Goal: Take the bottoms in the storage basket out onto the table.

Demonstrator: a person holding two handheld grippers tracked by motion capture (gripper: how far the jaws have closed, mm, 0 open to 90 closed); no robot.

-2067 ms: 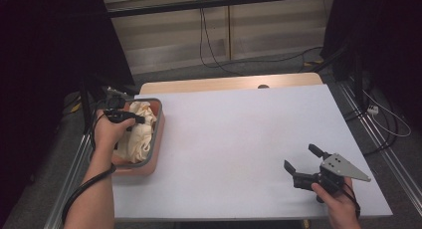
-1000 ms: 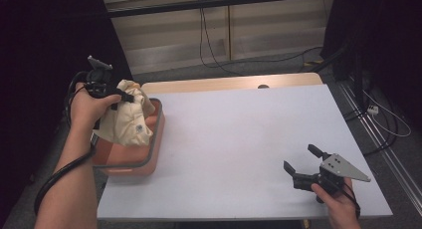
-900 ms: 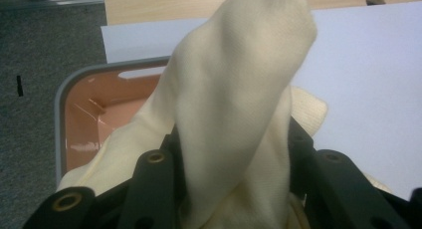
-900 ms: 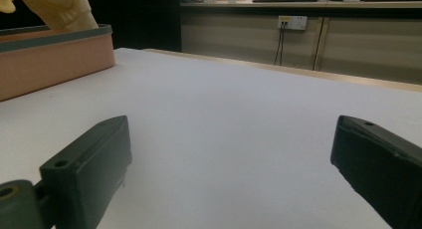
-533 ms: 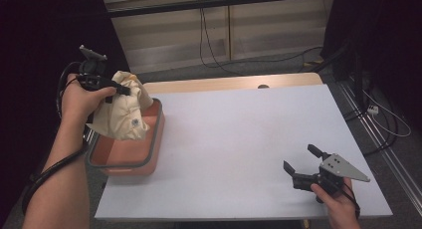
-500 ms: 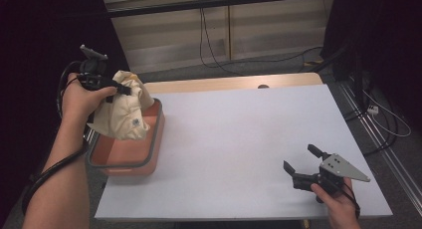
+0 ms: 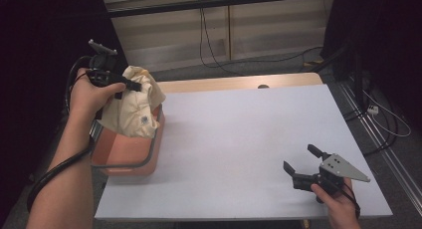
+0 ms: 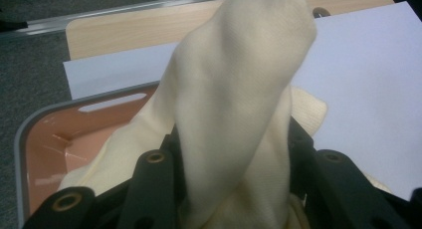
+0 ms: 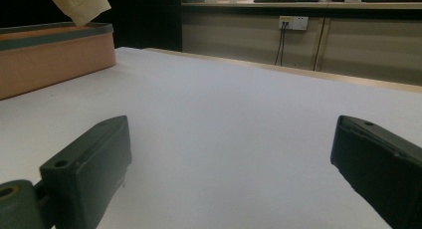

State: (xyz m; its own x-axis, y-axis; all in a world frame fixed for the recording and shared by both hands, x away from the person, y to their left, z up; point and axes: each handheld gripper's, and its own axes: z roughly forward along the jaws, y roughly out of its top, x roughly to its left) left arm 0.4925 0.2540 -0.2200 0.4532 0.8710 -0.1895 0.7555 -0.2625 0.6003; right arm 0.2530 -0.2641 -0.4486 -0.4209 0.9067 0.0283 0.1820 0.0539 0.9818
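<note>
Above the tub at the table's left edge: my left gripper is clenched on a bunch of the cream cloth, jaws closed around the fabric in the left gripper view. The cloth hangs from the grip, its lower part draped down into the pinkish tub with the grey rim. My right gripper sits low over the white table near its right front corner, jaws spread wide, nothing between them.

Judgement: the step is lifting the cloth out of the tub.
- Raise straight up until the trailing hem clears the rim, then carry right, or the drag could tip the tub.
- Keep the grip firm; it's a bunched pinch and may slip.
- Right gripper could take a free corner once the cloth is over bare table.
</note>
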